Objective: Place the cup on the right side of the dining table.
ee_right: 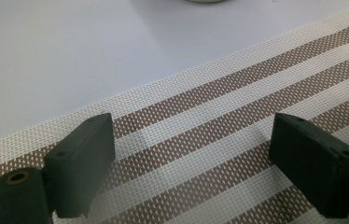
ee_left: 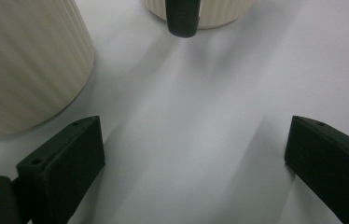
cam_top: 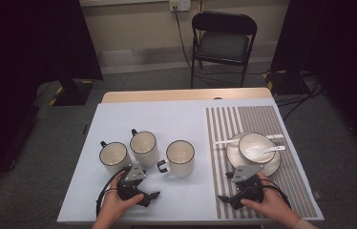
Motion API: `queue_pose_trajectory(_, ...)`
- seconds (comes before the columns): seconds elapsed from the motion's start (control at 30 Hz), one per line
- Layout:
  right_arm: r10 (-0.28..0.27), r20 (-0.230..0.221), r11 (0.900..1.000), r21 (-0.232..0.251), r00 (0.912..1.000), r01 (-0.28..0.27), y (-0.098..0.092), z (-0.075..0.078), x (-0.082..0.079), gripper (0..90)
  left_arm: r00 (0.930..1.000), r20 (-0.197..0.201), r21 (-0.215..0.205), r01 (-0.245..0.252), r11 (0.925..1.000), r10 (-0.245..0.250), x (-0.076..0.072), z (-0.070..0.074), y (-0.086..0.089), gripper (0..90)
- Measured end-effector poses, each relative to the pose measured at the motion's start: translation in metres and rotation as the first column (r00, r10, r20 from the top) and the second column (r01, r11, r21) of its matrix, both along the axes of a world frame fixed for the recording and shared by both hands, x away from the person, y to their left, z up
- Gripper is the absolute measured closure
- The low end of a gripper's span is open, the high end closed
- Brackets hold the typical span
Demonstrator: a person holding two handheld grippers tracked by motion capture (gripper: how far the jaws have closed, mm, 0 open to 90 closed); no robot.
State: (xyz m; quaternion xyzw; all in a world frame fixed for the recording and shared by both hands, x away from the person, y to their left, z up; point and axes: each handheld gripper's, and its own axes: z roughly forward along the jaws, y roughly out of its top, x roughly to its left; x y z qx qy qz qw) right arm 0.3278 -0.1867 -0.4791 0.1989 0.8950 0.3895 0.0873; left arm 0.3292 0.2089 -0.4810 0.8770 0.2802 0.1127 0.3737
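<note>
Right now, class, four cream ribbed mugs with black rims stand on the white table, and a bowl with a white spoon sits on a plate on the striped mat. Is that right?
Not quite: the high view shows three cream ribbed mugs with black rims, not four. The rest stands: they are on the white table, and the bowl with its white spoon sits on a plate on the striped mat.

Behind the table (cam_top: 181, 95), which shows a wooden far edge, stands a black folding chair (cam_top: 223, 44) on a grey carpet floor (cam_top: 138, 78). The back wall (cam_top: 133, 24) is beige, with a white power socket (cam_top: 180, 5) near the top; black cables (cam_top: 186, 52) hang from it down to the floor. Dark curtains (cam_top: 28, 43) close both sides of the room. The light is soft and even.
</note>
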Motion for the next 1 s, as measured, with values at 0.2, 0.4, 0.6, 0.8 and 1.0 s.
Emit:
queue_pose_trajectory(0.2,-0.001,-0.005,1.000,-0.005,1.0000,0.001,0.001,0.001,0.000,13.7,1.0000,0.000,0.008,-0.002,1.0000,0.002,0.000,0.001,0.000,4.0)
queue_pose_trajectory(0.4,-0.002,-0.052,0.998,-0.055,0.9986,-0.001,0.001,0.007,0.003,15.6,0.9997,-0.021,0.037,-0.014,0.9992,0.015,0.001,0.006,-0.002,12.4)
queue_pose_trajectory(0.6,-0.001,-0.073,0.997,-0.083,0.9973,-0.005,0.006,0.020,0.013,14.9,0.9993,-0.035,0.109,-0.012,0.9940,0.016,0.001,0.019,-0.004,17.0)
queue_pose_trajectory(0.8,-0.007,-0.071,0.995,-0.097,0.9974,0.000,0.012,0.027,0.022,14.9,0.9996,-0.027,0.115,0.003,0.9933,0.000,0.002,0.025,-0.008,16.9)
queue_pose_trajectory(1.0,-0.007,-0.078,0.992,-0.128,0.9969,-0.003,0.016,0.033,0.032,15.3,0.9996,-0.029,0.108,0.005,0.9941,-0.002,0.001,0.030,-0.009,17.1)
